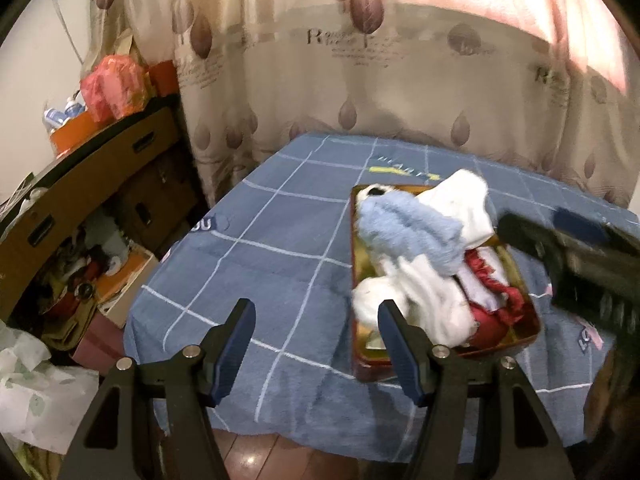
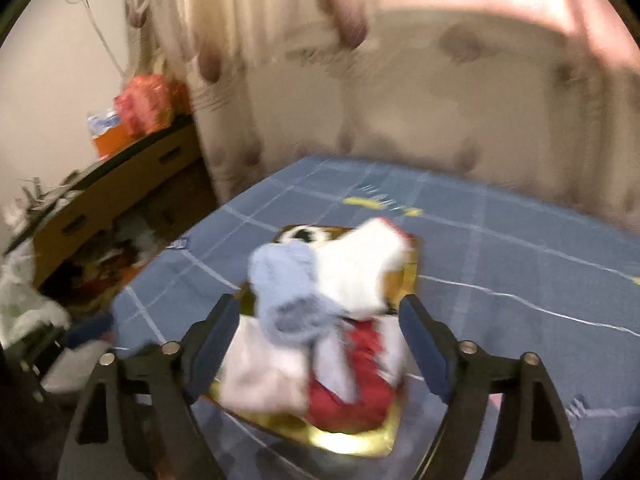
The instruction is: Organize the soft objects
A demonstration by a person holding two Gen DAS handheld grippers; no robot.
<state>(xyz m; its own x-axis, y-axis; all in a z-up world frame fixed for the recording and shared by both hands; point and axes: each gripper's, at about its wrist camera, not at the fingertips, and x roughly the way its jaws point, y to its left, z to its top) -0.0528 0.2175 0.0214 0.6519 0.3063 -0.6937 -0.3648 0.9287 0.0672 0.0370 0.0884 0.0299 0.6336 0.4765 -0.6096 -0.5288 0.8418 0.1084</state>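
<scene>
Blue, white and red soft items (image 1: 424, 256) sit heaped in the gold tray (image 1: 524, 332) on the bench (image 1: 280, 240), both the left tool (image 1: 316, 344) and right tool (image 2: 320, 344) spread and empty, so the next grasp likely needs a descent onto the pile.

Both wrist views face curtain (image 1: 320, 60), sharing the tray (image 1: 528, 312), right nearer

Your tray (image 1: 524, 308) reads as glossy: gold reflective floor, dark red lacquer-like rim. In it, a fuzzy light-blue cloth (image 1: 412, 236), smooth white knit socks (image 1: 460, 200) and a red fabric piece (image 1: 492, 320). The table cover (image 1: 260, 280) is matt blue woven cloth. Your left gripper (image 1: 316, 320) shows matt black plastic, bright metal pins, blue pads (image 1: 234, 344).
</scene>
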